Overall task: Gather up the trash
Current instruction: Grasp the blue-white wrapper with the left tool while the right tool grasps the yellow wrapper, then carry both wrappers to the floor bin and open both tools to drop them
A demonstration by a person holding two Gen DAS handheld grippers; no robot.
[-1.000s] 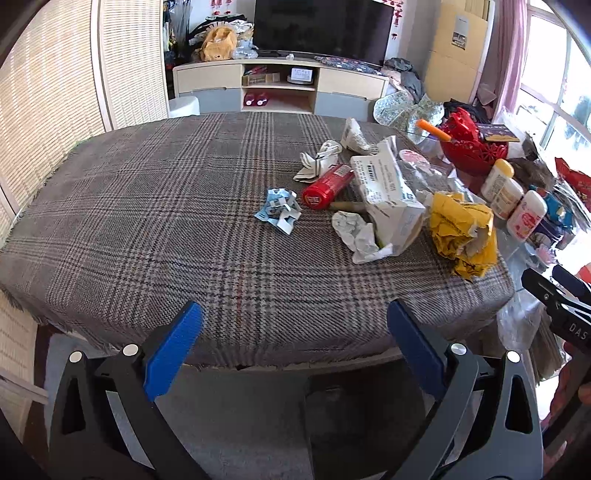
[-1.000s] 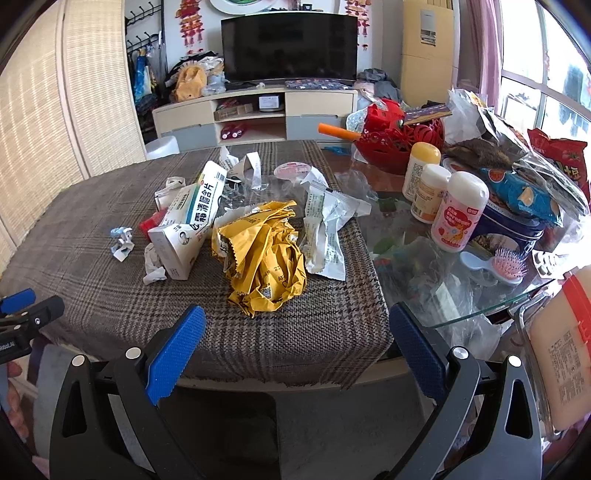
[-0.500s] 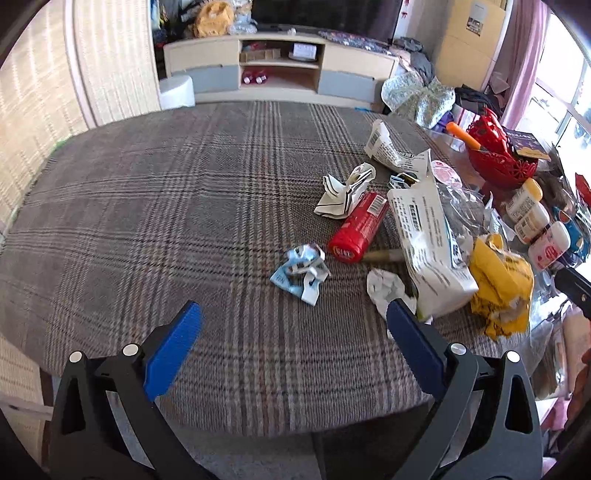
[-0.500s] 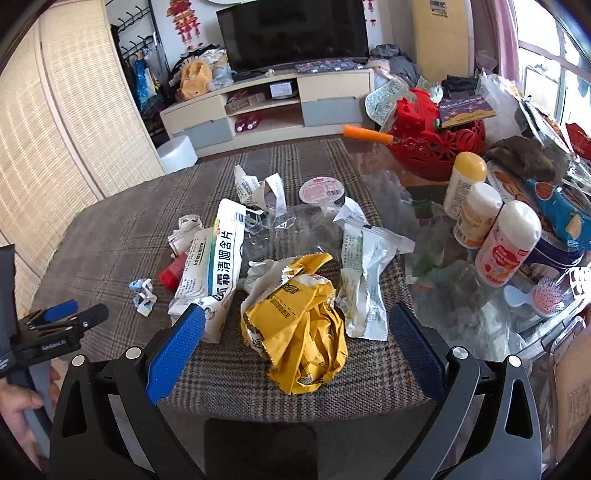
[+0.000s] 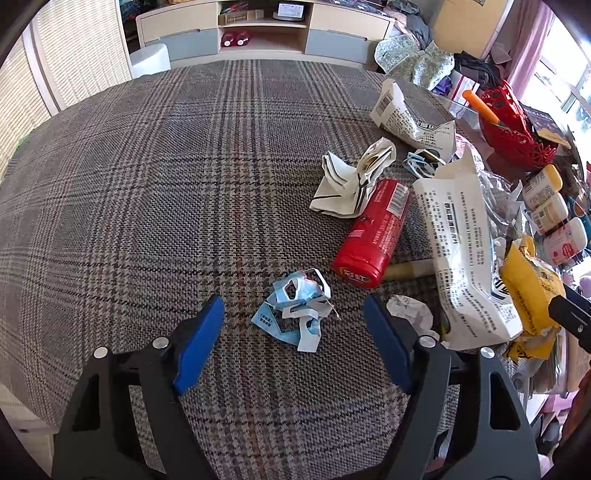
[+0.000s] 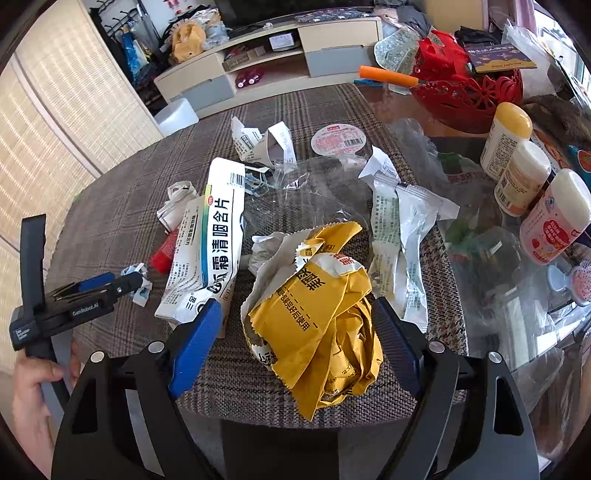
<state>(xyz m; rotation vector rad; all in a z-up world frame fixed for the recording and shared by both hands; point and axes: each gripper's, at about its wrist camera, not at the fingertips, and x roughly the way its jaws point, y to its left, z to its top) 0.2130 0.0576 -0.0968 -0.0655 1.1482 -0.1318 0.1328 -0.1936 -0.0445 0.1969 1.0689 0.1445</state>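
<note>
Trash lies on a plaid tablecloth. My left gripper is open, its blue pads either side of a crumpled blue-and-white scrap, just above it. Beyond lie a red tube, a crumpled white wrapper, a long white packet and a white paper ball. My right gripper is open around a crumpled yellow bag. The long white packet lies left of the bag, a white-green sachet right of it. The left gripper shows at the left.
A red basket with an orange-handled tool, three bottles, clear plastic film and a round foil lid crowd the right side on the glass. A TV cabinet stands beyond the table. The table edge is near me.
Both grippers have moved forward and down over the table. The left now straddles the blue scrap; the right now straddles the yellow bag. Both stay open.
</note>
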